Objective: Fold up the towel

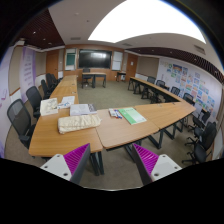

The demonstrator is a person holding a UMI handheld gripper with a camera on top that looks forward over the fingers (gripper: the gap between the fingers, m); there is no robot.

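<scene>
The hand-held two-finger gripper (112, 160) hangs in the air with its jaws spread wide and nothing between them. Its two fingers, each faced with a magenta ribbed pad (76, 158), stand well apart, one to the left and one to the right, and only bare greyish floor (112, 172) shows in the gap.

Beyond the fingers, well ahead of them, stands a long wooden table with an orange-brown top (55, 140), part of a ring of such tables that runs around the room. On the near left stretch of this table lies the cream-coloured folded cloth towel (79, 123), loosely bunched and flat on the tabletop, far from both fingers. Just behind it, farther along the same table, rest a stack of white papers (83, 108) and a second pale heap (49, 106) to its left; what that heap is I cannot tell. To the right of the towel, on the adjoining part of the table, lies a flat green-and-white booklet or sheet (131, 116).

Black office chairs (19, 118) line the left side of the table, and more stand on the right. At the far end of the room a dark screen or board (95, 59) hangs on the wall, and a bright white ceiling light panel (150, 20) glows overhead.
</scene>
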